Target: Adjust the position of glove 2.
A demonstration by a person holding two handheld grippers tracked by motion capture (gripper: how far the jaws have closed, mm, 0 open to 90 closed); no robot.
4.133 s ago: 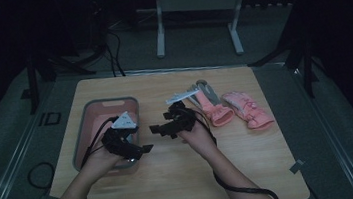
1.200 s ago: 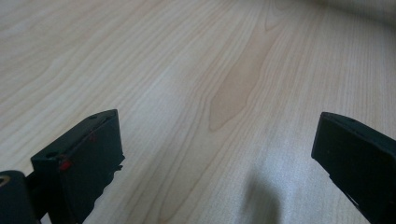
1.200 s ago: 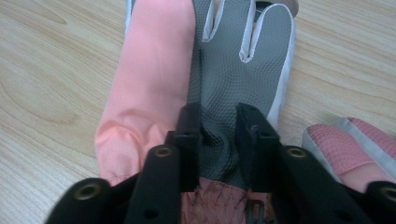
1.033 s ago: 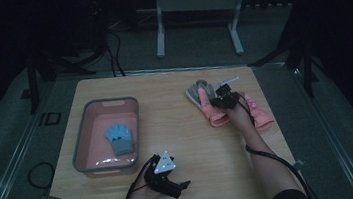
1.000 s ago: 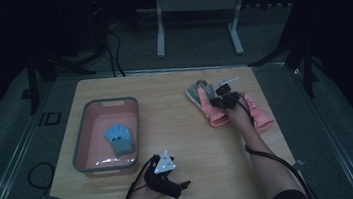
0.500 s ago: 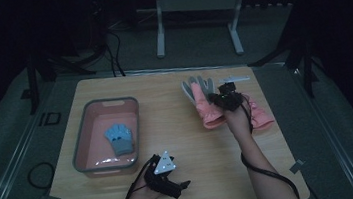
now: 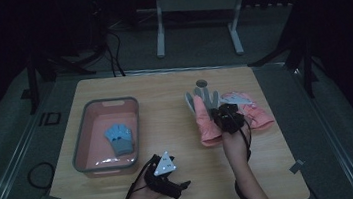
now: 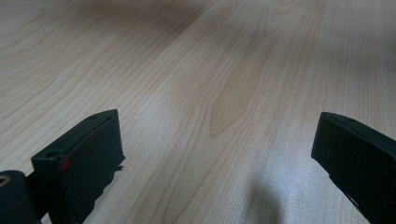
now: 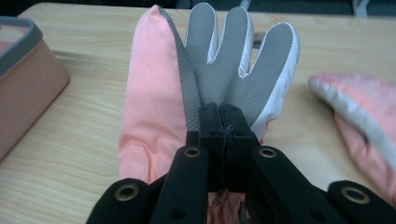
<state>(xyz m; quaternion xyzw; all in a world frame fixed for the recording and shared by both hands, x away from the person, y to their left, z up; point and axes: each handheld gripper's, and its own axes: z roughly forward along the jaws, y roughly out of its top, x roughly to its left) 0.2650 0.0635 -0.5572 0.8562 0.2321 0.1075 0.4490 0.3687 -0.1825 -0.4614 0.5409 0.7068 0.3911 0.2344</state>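
Right gripper [image 7: 227,116] clamps the pink glove [image 9: 154,98], lifted right of the pink tub [image 7: 91,164].
A blue glove [image 7: 119,137] lies inside the tub; the left gripper [image 8: 219,154], jaws apart, rests below it, empty.

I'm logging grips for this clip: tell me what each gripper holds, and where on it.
The right gripper is shut on the pink glove, pinching its grey palm just below the fingers. The left gripper is open over the table, holding nothing.

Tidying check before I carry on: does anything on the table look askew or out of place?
Nothing damaged or spilled. The pink glove is pinched in the right gripper, while its mate lies beside it.
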